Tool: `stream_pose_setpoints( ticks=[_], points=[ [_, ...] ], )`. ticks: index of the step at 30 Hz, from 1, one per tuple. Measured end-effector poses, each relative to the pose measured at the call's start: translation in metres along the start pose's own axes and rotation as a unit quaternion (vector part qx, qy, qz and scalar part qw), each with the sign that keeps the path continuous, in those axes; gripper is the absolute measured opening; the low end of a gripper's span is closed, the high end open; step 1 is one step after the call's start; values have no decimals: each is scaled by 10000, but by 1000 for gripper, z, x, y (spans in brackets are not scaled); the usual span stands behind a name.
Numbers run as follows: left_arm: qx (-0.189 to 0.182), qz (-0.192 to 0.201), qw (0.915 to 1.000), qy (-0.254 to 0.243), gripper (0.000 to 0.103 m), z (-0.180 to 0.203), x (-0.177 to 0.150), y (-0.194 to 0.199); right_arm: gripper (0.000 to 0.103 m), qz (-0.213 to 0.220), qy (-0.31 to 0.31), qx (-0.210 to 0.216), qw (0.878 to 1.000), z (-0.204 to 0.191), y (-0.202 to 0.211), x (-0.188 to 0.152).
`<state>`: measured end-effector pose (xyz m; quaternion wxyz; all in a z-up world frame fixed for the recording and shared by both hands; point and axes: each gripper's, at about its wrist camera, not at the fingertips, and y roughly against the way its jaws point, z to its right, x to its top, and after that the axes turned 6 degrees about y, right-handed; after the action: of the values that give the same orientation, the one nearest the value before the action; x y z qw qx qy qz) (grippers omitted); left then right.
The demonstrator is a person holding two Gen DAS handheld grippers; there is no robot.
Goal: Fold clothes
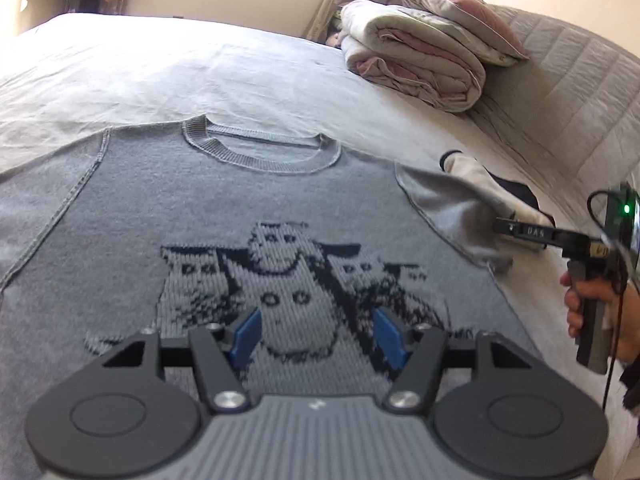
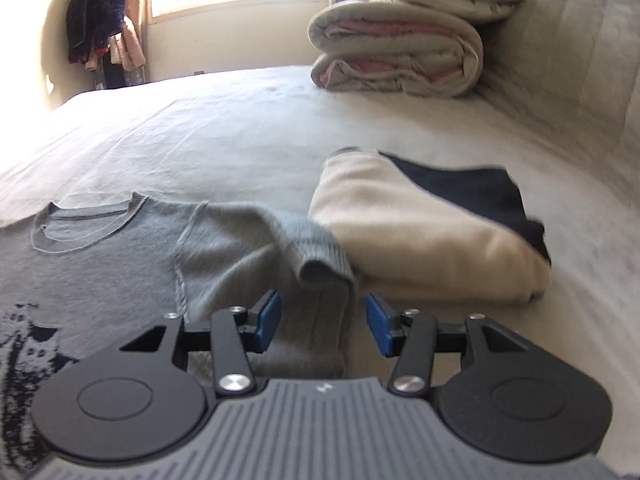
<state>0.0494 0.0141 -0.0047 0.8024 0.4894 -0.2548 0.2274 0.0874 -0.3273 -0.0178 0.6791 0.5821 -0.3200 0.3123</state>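
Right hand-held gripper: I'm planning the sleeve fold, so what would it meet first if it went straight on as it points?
Most likely the grey sweater's sleeve, bunched between the open right hand-held gripper pads. The folded cream garment lies just beyond; depth is unclear.

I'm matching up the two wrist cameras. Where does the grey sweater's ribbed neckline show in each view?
Left wrist view: the neckline sits upper centre, above the knitted cat pattern.
Right wrist view: the neckline sits at the left, about mid-height, seen at a slant.
Shared landmark: the folded quilt stack on the bed beyond the sweater, upper right in both.
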Motion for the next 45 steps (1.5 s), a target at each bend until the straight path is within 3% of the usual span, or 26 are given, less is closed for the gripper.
stream_pose_setpoints(
  ticks=[4, 9, 12, 19, 24, 27, 34, 37, 38, 39, 40, 42, 45],
  points=[
    [80, -166, 9994, 287, 63, -9, 3, -7, 50, 152, 559, -174, 9982, -11, -9, 13],
    [154, -86, 9990, 414, 63, -17, 11, -5, 9, -230, 972, -187, 9948, -20, -15, 33],
    [185, -40, 9988, 443, 62, -21, 14, -4, 5, -584, 923, -14, 9940, -22, -16, 49],
    [188, -110, 9972, 720, 62, -30, 21, -3, 4, -1540, -62, 881, 9841, -37, -27, 90],
    [49, -196, 9938, 1096, 61, -42, 27, -2, 4, -1788, -900, 1464, 9688, -69, -38, 117],
    [50, -201, 9921, 1234, 61, -48, 30, -1, 4, -1907, -1096, 1685, 9608, -99, -49, 129],
    [17, -215, 9898, 1408, 61, -57, 35, 4, 4, -2065, -1153, 1801, 9548, -155, -84, 132],
    [-13, -201, 9897, 1418, 62, -59, 37, 6, 5, -1978, -1158, 1686, 9587, -163, -92, 126],
    [-16, -201, 9895, 1428, 62, -59, 37, 7, 8, -1957, -1157, 1648, 9598, -162, -92, 124],
    [-20, -201, 9894, 1438, 62, -60, 38, 8, 17, -1938, -1159, 1629, 9605, -162, -92, 122],
    [-25, -207, 9892, 1448, 62, -60, 38, 8, 17, -1922, -1165, 1643, 9605, -160, -91, 121],
    [-39, -241, 9889, 1468, 62, -62, 39, 9, 32, -1865, -1090, 1702, 9614, -158, -84, 119],
    [-67, -275, 9881, 1512, 62, -64, 40, 10, 35, -1749, -854, 1790, 9644, -154, -70, 116]
  ],
)
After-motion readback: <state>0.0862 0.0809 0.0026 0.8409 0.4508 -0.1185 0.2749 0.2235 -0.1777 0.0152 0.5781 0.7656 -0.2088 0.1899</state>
